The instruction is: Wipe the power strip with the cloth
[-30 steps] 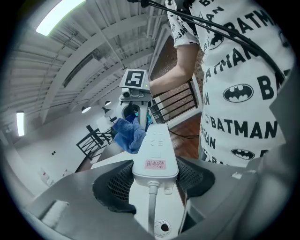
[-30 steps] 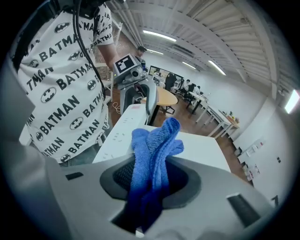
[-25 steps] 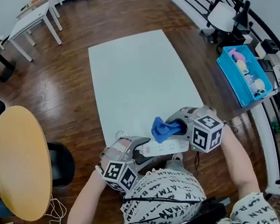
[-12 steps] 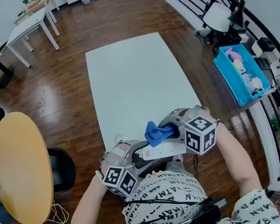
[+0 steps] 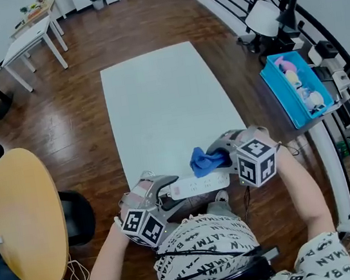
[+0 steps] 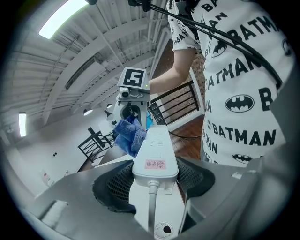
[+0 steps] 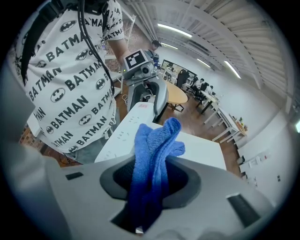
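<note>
A white power strip [image 5: 199, 184] is held in the air by the near edge of a white table [image 5: 156, 100], its cord end pinched in the left gripper [image 5: 169, 194]. The right gripper [image 5: 225, 158], clamped on a bunched blue cloth [image 5: 204, 160], sets it against the strip's far end. Wiping seems under way, with most of the strip probably left to do.

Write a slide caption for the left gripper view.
Left gripper grips the white power strip at its cord end; the right gripper holds a blue cloth at the strip's far end.

Head view overhead; opposed close gripper views sharing power strip [image 5: 198, 184].
</note>
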Available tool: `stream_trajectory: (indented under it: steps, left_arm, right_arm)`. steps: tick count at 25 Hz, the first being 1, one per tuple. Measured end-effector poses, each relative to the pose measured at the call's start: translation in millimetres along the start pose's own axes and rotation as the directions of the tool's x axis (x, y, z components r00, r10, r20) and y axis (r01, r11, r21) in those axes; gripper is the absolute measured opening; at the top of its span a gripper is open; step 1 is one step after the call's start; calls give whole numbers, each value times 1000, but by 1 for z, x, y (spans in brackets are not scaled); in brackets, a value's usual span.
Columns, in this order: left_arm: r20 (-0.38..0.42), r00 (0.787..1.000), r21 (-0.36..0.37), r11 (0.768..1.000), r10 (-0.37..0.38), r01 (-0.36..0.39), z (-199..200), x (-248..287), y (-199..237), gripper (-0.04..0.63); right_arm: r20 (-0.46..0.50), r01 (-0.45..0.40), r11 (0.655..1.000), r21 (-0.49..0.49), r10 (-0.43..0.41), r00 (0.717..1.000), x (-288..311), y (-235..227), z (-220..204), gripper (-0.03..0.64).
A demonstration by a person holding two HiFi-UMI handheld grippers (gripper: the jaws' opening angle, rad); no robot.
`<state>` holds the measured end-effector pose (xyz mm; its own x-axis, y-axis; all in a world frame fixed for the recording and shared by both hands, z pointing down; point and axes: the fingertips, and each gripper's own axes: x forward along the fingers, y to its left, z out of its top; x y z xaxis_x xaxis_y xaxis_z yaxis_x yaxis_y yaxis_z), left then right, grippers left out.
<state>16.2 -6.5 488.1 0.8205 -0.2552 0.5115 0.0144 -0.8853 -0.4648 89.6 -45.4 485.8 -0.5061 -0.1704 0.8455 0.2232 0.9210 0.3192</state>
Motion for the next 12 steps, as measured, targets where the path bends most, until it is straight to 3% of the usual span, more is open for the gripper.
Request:
stream_trajectory:
  steps: [7,12]
  left_arm:
    - [4,1000,-35,999,24,-24,-4,-7,5,282]
    - [10,997,-93,993,71,-70,-12,-14,16,282]
  right_arm:
    - [-40,25,998,53,-23,999,-12,3,-27,137]
    - [-42,113,984,136,-108,993,-23,-5,-46,137]
